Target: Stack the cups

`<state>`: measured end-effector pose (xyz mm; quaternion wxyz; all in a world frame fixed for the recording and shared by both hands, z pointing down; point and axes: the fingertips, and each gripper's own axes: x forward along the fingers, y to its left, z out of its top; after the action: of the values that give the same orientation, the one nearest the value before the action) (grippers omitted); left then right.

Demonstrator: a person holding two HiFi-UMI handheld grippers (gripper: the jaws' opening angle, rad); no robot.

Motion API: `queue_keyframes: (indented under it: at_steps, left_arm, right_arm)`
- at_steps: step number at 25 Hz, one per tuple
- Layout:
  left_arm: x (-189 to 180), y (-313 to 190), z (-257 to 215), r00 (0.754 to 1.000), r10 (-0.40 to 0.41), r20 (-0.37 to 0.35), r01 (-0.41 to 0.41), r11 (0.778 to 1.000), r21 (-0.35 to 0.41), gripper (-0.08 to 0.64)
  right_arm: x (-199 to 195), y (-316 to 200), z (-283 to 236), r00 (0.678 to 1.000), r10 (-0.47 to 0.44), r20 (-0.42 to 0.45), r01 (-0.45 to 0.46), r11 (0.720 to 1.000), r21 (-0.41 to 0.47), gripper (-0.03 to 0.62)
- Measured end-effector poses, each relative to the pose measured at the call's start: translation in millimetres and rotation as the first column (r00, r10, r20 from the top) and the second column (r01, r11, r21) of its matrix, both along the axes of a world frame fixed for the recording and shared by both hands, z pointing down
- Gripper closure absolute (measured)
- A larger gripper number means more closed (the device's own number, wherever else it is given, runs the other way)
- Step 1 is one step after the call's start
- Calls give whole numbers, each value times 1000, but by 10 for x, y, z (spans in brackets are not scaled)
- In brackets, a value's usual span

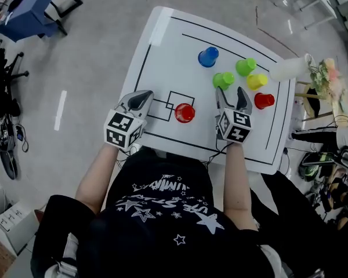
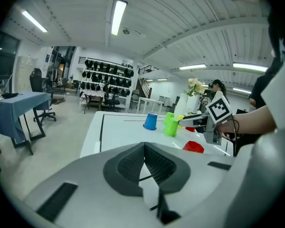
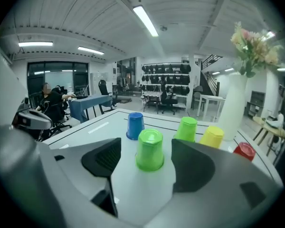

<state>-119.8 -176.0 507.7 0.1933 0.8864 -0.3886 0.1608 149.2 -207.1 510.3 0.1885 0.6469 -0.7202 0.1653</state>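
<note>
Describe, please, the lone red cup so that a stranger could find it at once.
On the white table, find the small squares outlined in black. The lone red cup stands beside them, apart from the rest; the other red cup sits far right, by the yellow cup.

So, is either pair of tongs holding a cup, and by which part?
Nothing is held. The right tongs stand open, the nearer green cup just ahead, ungripped; the left tongs are shut, empty.
</note>
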Motion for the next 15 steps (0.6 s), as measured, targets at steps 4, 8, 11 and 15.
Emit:
queue_keyframes:
  at_steps: [4, 8, 11, 15]
  left_arm:
    - [122, -46, -26, 999, -35, 8, 35, 999, -1, 549]
    - [152, -52, -22, 999, -50, 20, 51, 999, -8, 549]
    - [99, -60, -17, 998, -67, 23, 67, 998, -10, 549]
    - [5, -86, -7, 997, -68, 21, 68, 998, -11, 549]
  right_arm:
    - [70, -293, 129, 999, -49, -9, 49, 998, -26, 244]
    - [27, -458, 230, 995, -84, -50, 81, 996, -47, 249]
    - [29, -510, 282, 993, -74, -89, 69, 996, -55, 321]
    - [18, -518, 291, 994, -52, -96, 46, 997, -62, 334]
